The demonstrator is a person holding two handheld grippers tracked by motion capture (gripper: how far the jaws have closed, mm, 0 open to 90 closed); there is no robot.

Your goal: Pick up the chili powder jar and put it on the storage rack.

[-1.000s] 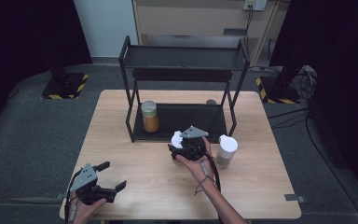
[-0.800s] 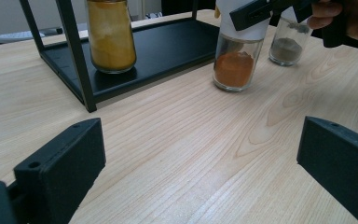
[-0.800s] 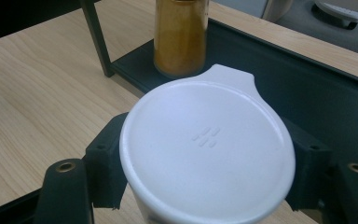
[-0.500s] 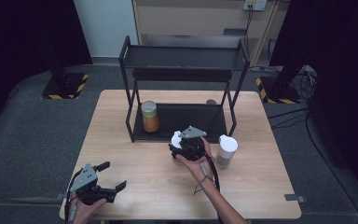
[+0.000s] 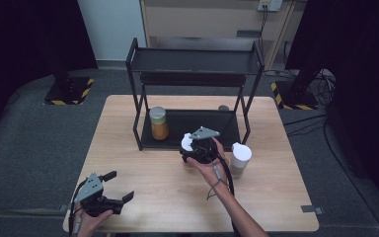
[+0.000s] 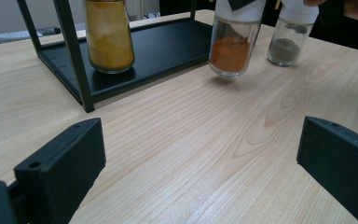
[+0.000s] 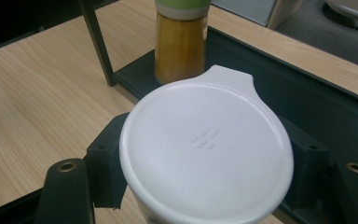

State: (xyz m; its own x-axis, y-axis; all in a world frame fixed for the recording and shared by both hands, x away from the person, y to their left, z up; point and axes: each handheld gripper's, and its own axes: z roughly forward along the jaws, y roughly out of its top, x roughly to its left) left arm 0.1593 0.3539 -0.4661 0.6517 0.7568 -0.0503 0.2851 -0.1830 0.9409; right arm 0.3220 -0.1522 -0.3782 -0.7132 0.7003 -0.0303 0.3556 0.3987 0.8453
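Right gripper (image 5: pixel 193 148): closed on the white-lidded jar (image 7: pixel 206 149), jaws pressing both sides just under the lid, after having just been closing.
Jar: holds orange powder, lifted a little above the table (image 5: pixel 276 197), in front of the rack (image 5: pixel 192 64).
Left gripper (image 5: pixel 116 186): jaws wide apart, nothing between them, low over the near left corner of the table.
Yellow jar (image 5: pixel 158 123): upright on the bottom shelf of the rack, left side.
Grey jar (image 5: pixel 240 158): upright on the table, just beside the held jar.
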